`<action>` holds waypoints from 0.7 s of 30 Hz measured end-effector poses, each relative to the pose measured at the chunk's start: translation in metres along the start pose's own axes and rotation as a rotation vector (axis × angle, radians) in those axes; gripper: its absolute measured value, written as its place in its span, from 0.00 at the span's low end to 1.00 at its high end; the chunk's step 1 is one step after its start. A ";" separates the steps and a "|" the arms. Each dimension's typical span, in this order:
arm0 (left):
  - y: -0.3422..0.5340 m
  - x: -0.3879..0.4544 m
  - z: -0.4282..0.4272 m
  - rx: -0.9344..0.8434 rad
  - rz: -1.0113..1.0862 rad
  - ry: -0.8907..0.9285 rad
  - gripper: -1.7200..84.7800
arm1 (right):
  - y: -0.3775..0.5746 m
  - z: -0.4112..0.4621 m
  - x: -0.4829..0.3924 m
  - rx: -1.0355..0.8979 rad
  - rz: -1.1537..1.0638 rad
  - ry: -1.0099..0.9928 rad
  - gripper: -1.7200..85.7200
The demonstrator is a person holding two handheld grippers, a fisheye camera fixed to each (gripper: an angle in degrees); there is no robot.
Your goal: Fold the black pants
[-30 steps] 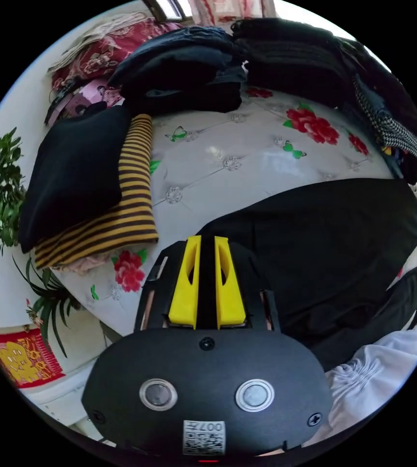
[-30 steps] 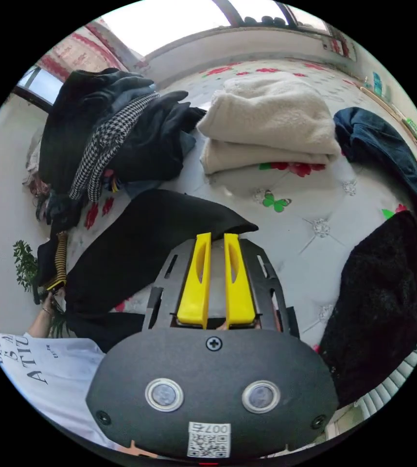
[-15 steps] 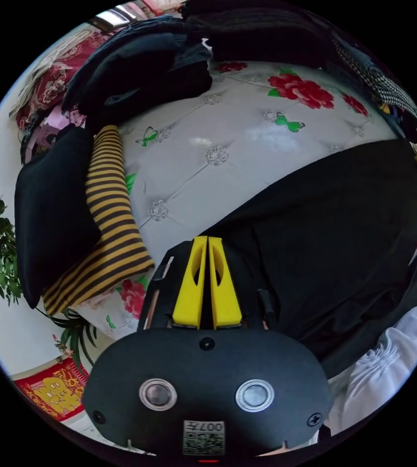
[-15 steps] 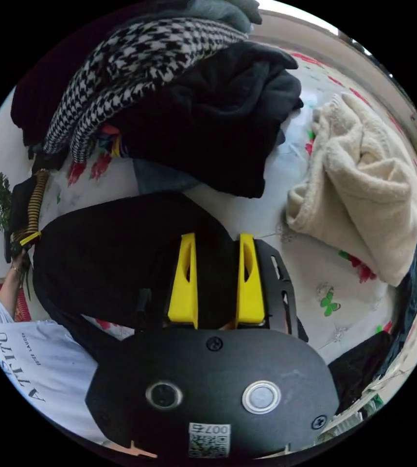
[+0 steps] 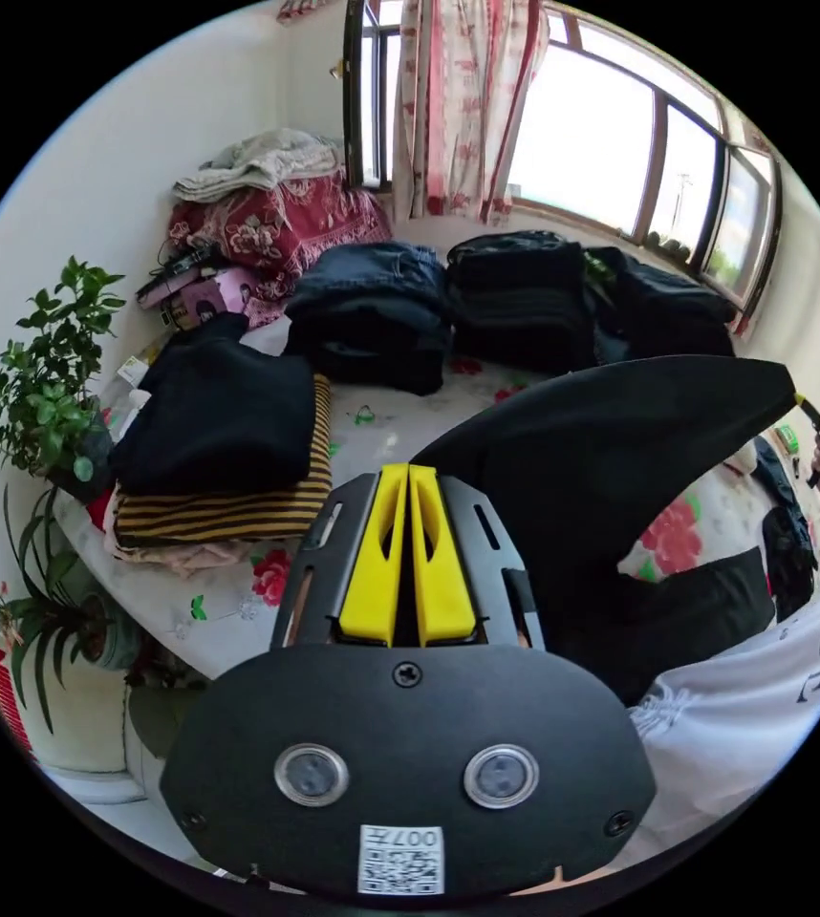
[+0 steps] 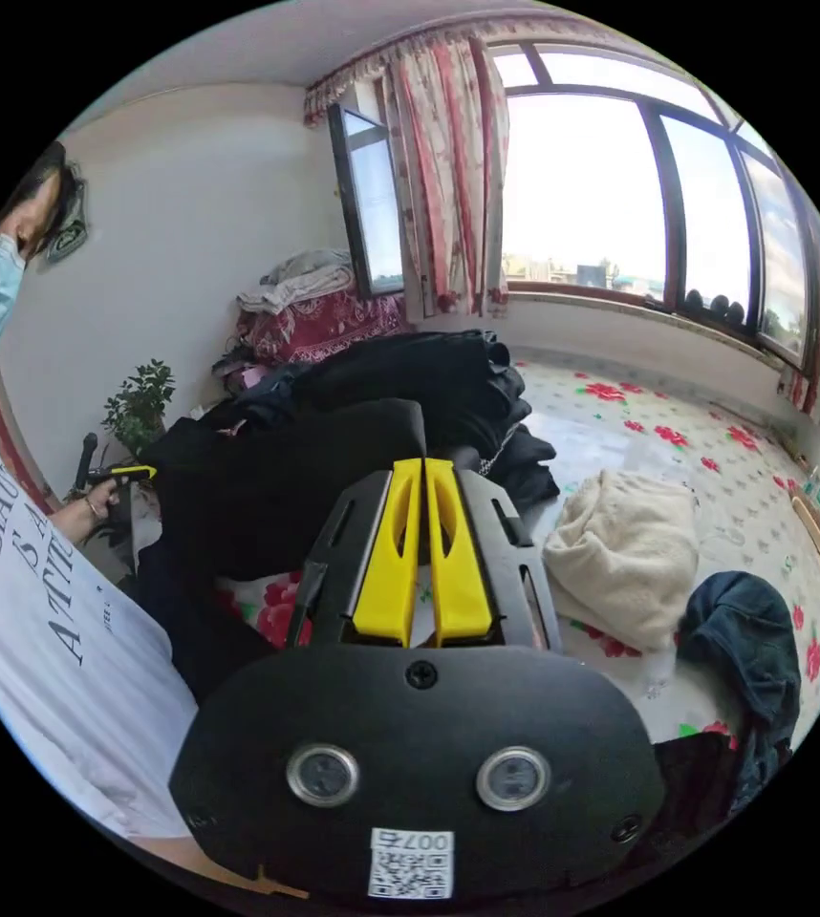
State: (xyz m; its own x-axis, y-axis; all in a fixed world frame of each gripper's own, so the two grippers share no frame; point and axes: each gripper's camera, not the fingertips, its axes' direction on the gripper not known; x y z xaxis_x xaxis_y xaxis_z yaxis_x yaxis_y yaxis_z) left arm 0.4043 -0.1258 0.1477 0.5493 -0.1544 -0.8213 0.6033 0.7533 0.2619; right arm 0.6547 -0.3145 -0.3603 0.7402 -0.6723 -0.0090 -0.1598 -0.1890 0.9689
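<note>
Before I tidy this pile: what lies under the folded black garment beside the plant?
A yellow-and-black striped garment lies under the folded black garment, with a pinkish layer beneath; the rest is covered.

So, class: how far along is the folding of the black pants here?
Both grippers, left gripper and right gripper, are shut on the black pants, which are raised off the floral bed. Already halved, it seems. Left: laying them down and folding again.

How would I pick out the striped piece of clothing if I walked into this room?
Look at the flowered bed under the big window, then at the corner beside the leafy potted plant. There, a folded stack holds the striped garment, under a folded black garment. Its yellow and dark bands set it apart from the plain dark clothes nearby.
</note>
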 end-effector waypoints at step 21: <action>0.132 -0.009 -0.023 -0.224 -0.003 0.017 0.01 | 0.189 0.013 0.009 -0.502 0.390 0.044 0.12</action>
State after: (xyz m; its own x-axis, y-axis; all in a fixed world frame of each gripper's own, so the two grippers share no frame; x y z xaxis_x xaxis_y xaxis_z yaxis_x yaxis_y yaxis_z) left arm 0.4657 -0.0107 0.1775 0.5368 -0.1471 -0.8308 0.4602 0.8763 0.1422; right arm 0.6224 -0.3655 -0.1807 0.7173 -0.5919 0.3676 -0.1054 0.4293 0.8970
